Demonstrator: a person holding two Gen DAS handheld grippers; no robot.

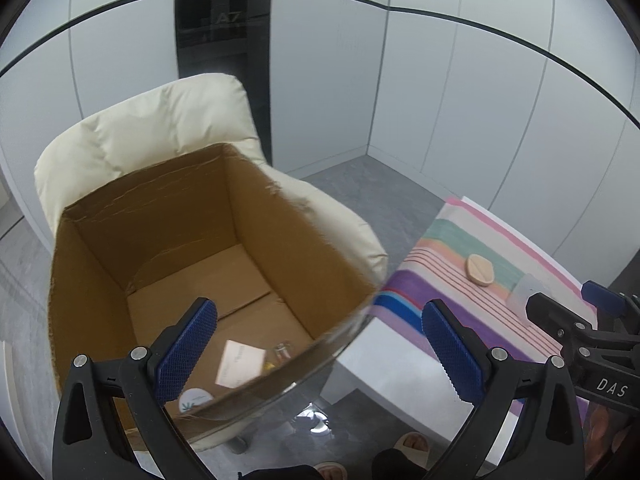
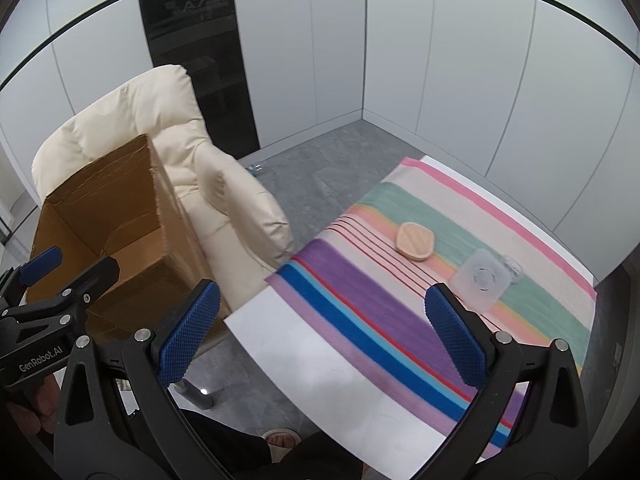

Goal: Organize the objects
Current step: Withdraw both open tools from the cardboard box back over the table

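Both tongs fill the bottom of our views, two in all, each with two blue-padded fingers spread wide and nothing between them. We see the left tongs (image 1: 320, 344) poised above the single cardboard box (image 1: 180, 240), pointing down into its open top, with the left finger over the box floor and the right finger out past the box's near rim. We count three small things lying on the floor of the box: one pale card (image 1: 240, 362), one small clear bottle (image 1: 282, 350) just beside it, and one round white lid with a green mark (image 1: 195, 399), partly hidden behind the left finger. The box sits on the seat of one cream padded armchair (image 1: 160, 120). The right tongs (image 2: 322, 332) hang over the near end of the white surface (image 2: 320, 360), angled toward the one striped cloth (image 2: 400, 320) spread on it. On that cloth we count two things still out: one tan oval wooden piece (image 2: 415, 239) and one translucent square container (image 2: 482, 280), set near each other but apart. Behind the container something small and clear shows, too blurred for us to name. One sandalled foot (image 2: 282, 442) stands on the grey floor below.
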